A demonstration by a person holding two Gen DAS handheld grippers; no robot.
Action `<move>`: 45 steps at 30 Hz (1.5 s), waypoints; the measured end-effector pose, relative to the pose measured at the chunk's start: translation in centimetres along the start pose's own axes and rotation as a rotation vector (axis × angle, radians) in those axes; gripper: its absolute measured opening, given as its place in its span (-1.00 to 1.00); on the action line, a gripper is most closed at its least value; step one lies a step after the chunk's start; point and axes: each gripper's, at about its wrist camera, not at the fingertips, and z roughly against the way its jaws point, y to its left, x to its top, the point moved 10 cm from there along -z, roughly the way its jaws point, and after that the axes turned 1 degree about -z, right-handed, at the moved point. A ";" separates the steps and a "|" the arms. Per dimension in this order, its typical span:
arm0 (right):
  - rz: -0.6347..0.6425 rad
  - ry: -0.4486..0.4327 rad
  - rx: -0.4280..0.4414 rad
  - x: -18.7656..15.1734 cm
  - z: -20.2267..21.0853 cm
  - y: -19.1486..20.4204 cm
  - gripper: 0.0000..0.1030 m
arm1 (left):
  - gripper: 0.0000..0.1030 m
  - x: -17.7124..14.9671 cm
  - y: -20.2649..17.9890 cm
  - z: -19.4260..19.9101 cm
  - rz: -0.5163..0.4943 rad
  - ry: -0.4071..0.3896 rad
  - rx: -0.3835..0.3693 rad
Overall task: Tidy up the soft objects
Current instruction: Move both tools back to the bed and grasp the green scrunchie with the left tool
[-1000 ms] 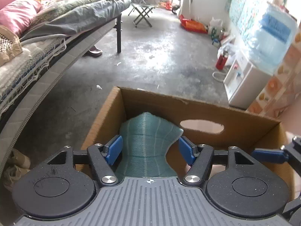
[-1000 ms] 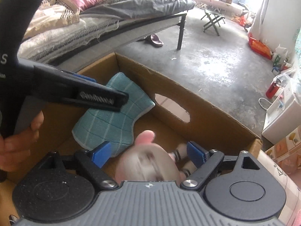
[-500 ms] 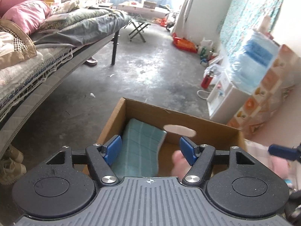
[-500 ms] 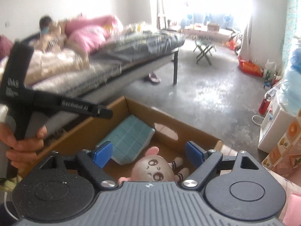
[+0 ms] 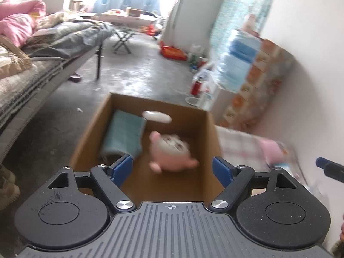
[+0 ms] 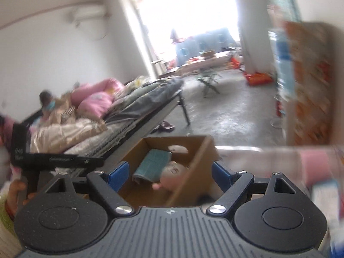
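Observation:
An open cardboard box [image 5: 150,101] stands on the floor. Inside it a folded teal cloth [image 5: 122,136] lies at the left, with a pink plush doll [image 5: 172,152] beside it. My left gripper [image 5: 173,168] hovers above the box's near end with its jaws opening and nothing between them. In the right wrist view the box [image 6: 193,167], teal cloth [image 6: 152,165] and doll [image 6: 172,172] show lower and farther off. My right gripper [image 6: 169,172] is open and holds nothing. The left gripper [image 6: 56,161] shows there at the left, held by a hand [image 6: 15,193].
A bed [image 5: 43,68] piled with bedding and pink pillows runs along the left; a person [image 6: 47,103] lies on it. A water dispenser [image 5: 236,64] stands at the right wall. Right of the box, a pink soft item [image 5: 271,150] lies on a checked cloth.
Both grippers have pulled back and up from the box. The doll, earlier between the right gripper's fingers, now lies in the box by the teal cloth. The left jaws have widened.

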 end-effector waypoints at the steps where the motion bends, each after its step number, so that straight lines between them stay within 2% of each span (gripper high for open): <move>1: -0.029 -0.003 -0.011 -0.8 1.3 -0.7 0.68 | 0.59 -0.8 -0.6 0.5 -0.008 0.004 -0.016; 7: -0.209 -0.039 -0.076 -6.8 8.7 -5.4 0.67 | 0.60 -6.5 -5.6 2.7 -0.104 0.040 -0.148; 9: -0.242 -0.047 -0.108 -9.1 10.1 -6.4 0.60 | 0.60 -8.4 -7.5 3.1 -0.132 0.050 -0.200; 13: -0.257 -0.028 -0.201 -13.6 11.6 -8.3 0.41 | 0.60 -12.1 -11.6 3.8 -0.205 0.057 -0.310; 17: -0.254 0.018 -0.276 -16.9 10.6 -10.4 0.23 | 0.60 -16.2 -16.0 2.9 -0.296 0.083 -0.381; 19: -0.272 0.042 -0.289 -18.0 9.5 -11.6 0.13 | 0.59 -18.1 -17.8 2.1 -0.343 0.091 -0.385; 21: -0.290 0.065 -0.281 -19.1 8.4 -12.7 -0.06 | 0.58 -19.7 -19.6 1.0 -0.408 0.087 -0.373; 26: -0.266 0.116 -0.270 -20.3 5.8 -14.1 -0.25 | 0.41 -22.3 -22.6 -1.4 -0.519 0.098 -0.367; 29: -0.243 0.148 -0.247 -20.7 4.3 -14.2 -0.32 | 0.29 -22.7 -23.3 -2.6 -0.556 0.098 -0.353; 33: -0.209 0.194 -0.227 -21.4 2.8 -14.4 -0.55 | 0.26 -23.1 -24.2 -3.7 -0.601 0.103 -0.331; 38: -0.143 0.214 -0.228 -22.0 3.2 -13.8 -0.74 | 0.26 -23.9 -24.8 -4.6 -0.618 0.125 -0.333; 45: -0.152 0.223 -0.226 -22.9 6.1 -14.4 -0.78 | 0.34 -25.6 -26.3 -5.0 -0.671 0.151 -0.368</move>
